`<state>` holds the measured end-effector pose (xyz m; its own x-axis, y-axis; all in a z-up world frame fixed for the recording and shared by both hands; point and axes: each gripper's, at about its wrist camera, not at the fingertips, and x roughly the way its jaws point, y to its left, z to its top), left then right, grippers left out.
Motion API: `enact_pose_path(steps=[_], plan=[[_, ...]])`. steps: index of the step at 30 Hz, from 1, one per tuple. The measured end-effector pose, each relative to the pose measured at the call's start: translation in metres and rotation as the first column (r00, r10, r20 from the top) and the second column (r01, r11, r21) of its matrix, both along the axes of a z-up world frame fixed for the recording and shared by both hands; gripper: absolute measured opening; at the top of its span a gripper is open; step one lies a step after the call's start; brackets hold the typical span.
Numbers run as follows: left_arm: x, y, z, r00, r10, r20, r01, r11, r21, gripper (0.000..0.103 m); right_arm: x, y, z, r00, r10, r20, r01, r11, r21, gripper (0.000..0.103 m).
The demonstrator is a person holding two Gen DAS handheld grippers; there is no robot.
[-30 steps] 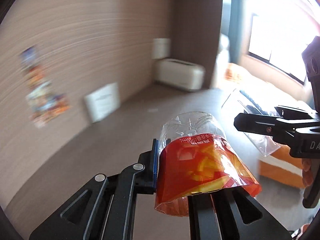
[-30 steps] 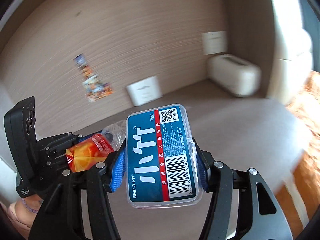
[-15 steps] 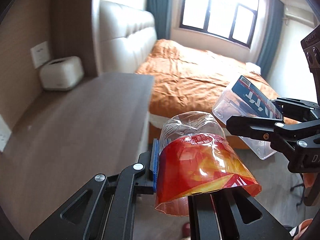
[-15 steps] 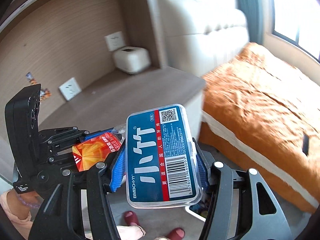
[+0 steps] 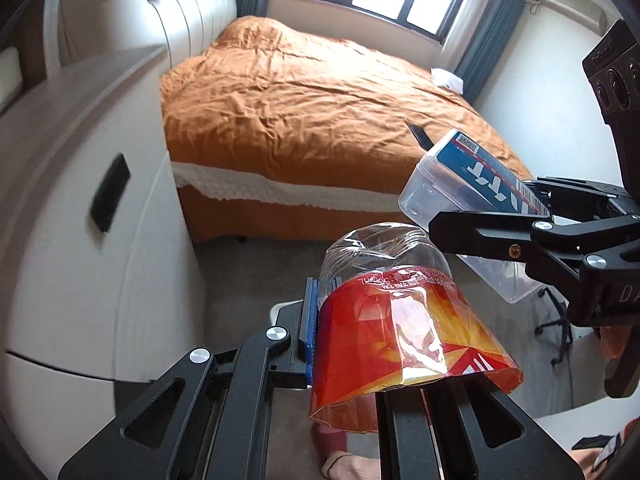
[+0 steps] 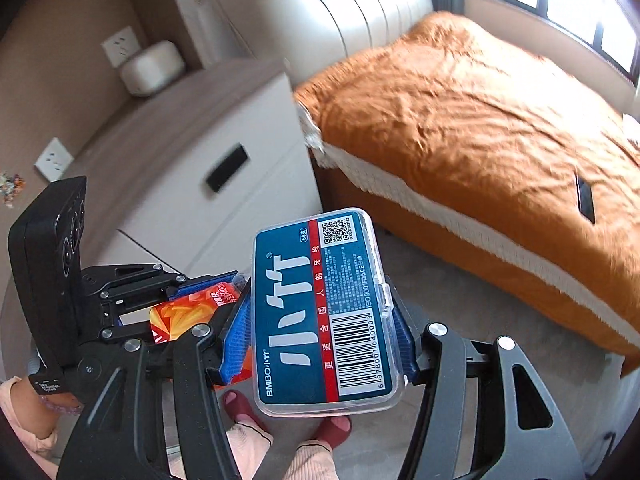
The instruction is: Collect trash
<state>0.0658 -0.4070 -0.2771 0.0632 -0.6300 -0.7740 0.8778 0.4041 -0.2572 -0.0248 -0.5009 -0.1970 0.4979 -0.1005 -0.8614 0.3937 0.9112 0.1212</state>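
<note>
A bedroom with grey floor lies below both tools. The left gripper [image 5: 352, 344] is clamped on an empty plastic bottle [image 5: 396, 320] with red label; it looks light and thin, easy to crush, so a mid-body hold suits. The right gripper [image 6: 320, 336] squeezes a clear floss box [image 6: 324, 316] by its long edges; stiff, probably slippery. Farther off stands the orange bed [image 5: 320, 96].
</note>
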Motion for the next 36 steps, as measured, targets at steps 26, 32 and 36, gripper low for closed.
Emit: enact_pose_path(steps=[26, 32, 36], plan=[[-0.026, -0.061, -0.208, 0.985, -0.099, -0.141, 0.124, 0.975, 0.184, 0.098, -0.021, -0.082, -0.239, 0.957, -0.097, -0.274, 0.14, 0.98, 0.144, 0.098], [-0.022, -0.016, -0.109, 0.997, -0.003, -0.081, 0.011, 0.995, 0.095, 0.098, -0.018, -0.057, -0.159, 0.979, -0.13, -0.159, 0.153, 0.977, 0.147, 0.098], [-0.023, 0.021, -0.036, 0.998, 0.06, 0.01, -0.061, 0.998, 0.021, 0.098, -0.003, -0.025, -0.089, 0.994, -0.103, -0.049, 0.107, 0.989, 0.106, 0.098]])
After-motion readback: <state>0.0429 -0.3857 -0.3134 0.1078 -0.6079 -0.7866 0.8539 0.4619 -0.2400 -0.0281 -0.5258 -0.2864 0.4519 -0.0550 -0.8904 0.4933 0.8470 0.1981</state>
